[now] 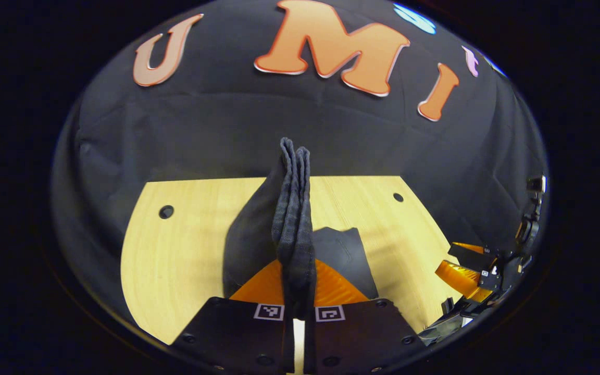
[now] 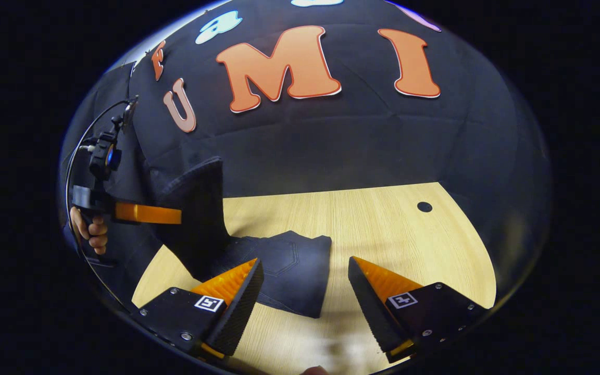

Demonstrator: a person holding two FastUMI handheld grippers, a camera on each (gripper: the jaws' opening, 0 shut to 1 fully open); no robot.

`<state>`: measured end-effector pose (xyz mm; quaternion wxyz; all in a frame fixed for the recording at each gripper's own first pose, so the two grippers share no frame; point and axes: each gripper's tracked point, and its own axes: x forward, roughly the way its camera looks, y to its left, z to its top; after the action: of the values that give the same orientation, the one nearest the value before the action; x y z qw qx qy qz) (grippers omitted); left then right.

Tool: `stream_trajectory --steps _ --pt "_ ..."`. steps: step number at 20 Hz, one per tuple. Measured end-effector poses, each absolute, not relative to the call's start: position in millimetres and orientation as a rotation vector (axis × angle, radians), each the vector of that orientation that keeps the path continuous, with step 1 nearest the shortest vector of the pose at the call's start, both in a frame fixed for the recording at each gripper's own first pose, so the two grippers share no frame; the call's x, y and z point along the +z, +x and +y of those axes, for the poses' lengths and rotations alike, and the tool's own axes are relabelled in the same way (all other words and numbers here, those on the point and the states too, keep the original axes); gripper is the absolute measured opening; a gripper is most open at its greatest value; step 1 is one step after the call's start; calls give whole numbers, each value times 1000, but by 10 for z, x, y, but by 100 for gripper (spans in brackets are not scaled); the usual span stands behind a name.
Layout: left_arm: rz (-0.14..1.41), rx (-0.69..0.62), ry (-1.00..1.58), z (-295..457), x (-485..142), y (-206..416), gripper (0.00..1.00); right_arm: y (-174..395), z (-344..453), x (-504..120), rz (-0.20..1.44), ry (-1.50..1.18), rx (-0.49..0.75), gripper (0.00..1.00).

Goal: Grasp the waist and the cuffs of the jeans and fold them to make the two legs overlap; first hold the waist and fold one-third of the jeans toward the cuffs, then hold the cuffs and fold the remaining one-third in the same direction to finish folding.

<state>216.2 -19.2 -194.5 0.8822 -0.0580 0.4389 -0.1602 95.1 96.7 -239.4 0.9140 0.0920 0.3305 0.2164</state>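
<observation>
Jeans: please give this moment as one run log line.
left tool: shut on jeans, lifted | right tool: open, empty | rest of jeans on table

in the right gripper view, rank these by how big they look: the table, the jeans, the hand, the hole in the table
1. table
2. jeans, part lifted, part lying flat
3. hand holding the other gripper, far off at the view's edge, so it looks smaller than it is
4. hole

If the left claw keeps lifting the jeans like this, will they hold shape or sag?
Likely sag: the jeans hang limp from the left claw, the rest pooling on the table. The bunched layers suggest they are fairly heavy, so they should not slip easily.
</observation>
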Motion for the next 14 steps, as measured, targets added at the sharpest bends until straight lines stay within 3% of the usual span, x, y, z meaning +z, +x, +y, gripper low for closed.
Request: stream_trajectory --steps 5,9,13,14 --pt "961 -401 -31 -717 -2439 1953 8 994 847 -2384 666 194 456 99" --pt "999 -352 17 -879 -2746 1961 8 1007 764 -2395 667 190 468 99" --pt "1044 -365 16 -1013 -2954 1834 23 1038 697 -2372 651 181 468 99" --pt "1028 -379 -20 -1105 -2942 1778 35 1056 681 -2367 642 177 468 99"
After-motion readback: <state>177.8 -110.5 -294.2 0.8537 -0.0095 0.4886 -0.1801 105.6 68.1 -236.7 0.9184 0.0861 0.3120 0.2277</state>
